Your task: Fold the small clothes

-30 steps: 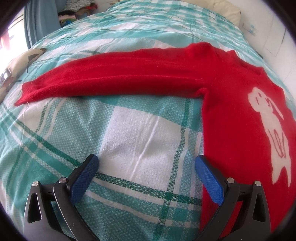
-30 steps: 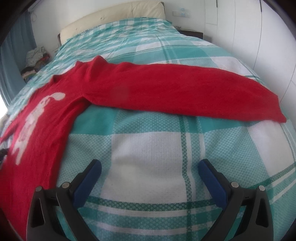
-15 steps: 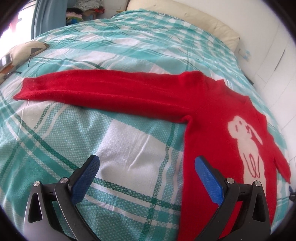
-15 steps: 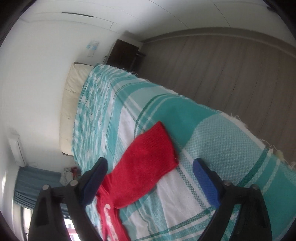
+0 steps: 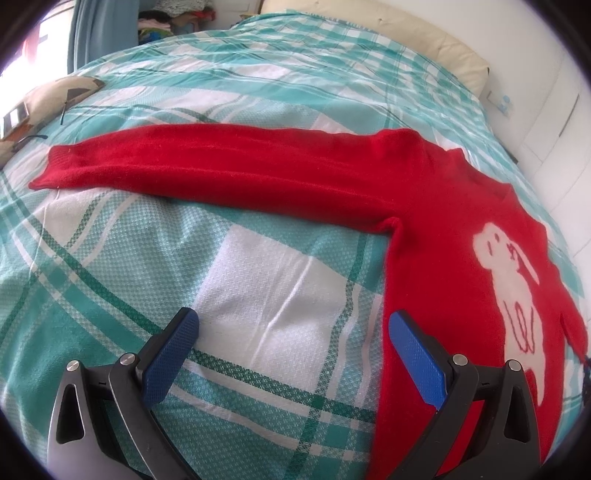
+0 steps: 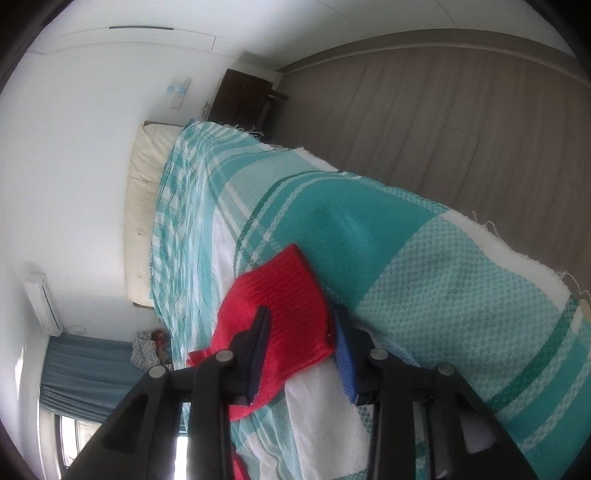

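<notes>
A red sweater (image 5: 443, 258) with a white rabbit motif (image 5: 509, 280) lies flat on the teal plaid bedspread (image 5: 258, 277). One long sleeve (image 5: 221, 158) stretches out to the left. My left gripper (image 5: 291, 317) hovers open over the bedspread beside the sweater's side edge, its right finger over the red cloth, holding nothing. In the right wrist view, the other sleeve's cuff (image 6: 284, 284) lies near the bed's edge. My right gripper (image 6: 301, 312) is rolled sideways, and its jaws are closing with both blue pads against the cuff.
A patterned cushion (image 5: 44, 99) lies at the bed's left side. A pile of clothes (image 5: 173, 18) sits behind a blue curtain (image 5: 99, 33). The cream headboard (image 5: 406, 33) is at the far end. Past the bed's right edge are wood floor (image 6: 461, 122) and a dark nightstand (image 6: 243, 99).
My right gripper swung to the end of the right sleeve, rolled sideways, and its jaws closed from wide open onto the cuff. The left gripper tilted slightly and stays open.
</notes>
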The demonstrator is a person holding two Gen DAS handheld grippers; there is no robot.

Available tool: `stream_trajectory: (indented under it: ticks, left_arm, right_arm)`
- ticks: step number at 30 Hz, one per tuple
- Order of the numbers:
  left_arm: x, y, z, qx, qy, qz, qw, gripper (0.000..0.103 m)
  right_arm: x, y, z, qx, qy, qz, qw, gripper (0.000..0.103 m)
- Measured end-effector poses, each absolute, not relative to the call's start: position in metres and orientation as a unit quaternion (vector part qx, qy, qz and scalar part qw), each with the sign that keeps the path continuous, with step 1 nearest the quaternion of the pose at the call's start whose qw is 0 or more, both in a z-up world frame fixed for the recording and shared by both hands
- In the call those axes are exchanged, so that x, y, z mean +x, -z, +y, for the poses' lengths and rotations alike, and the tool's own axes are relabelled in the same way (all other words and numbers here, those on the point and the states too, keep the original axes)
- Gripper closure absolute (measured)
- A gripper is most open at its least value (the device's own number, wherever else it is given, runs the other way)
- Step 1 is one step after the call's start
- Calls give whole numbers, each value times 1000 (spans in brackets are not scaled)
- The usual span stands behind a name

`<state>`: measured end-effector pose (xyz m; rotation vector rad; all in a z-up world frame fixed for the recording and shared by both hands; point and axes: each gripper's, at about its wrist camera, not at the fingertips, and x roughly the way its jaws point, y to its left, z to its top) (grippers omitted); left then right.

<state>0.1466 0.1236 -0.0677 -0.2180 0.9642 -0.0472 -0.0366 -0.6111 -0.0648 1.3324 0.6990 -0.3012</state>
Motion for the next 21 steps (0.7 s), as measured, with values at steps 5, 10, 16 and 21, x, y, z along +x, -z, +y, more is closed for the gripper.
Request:
stream_trajectory:
  ticks: [5,10,16,21]
  left_arm:
    - [142,64,136,-136,17,452,882,0]
    - [144,61,141,-156,10,451,879,0]
    - [141,51,141,-141,9,439,888,0]
    - [142,52,154,-155,2,442,884,0]
  right_arm:
    - [-21,0,-590,516,160,293,789,98]
    - [45,-111,-505,395,59,283,872,98]
    - [145,-186,-346,310,-114,306,893,98]
    - [214,-166,-226,259,-188,361,876,98]
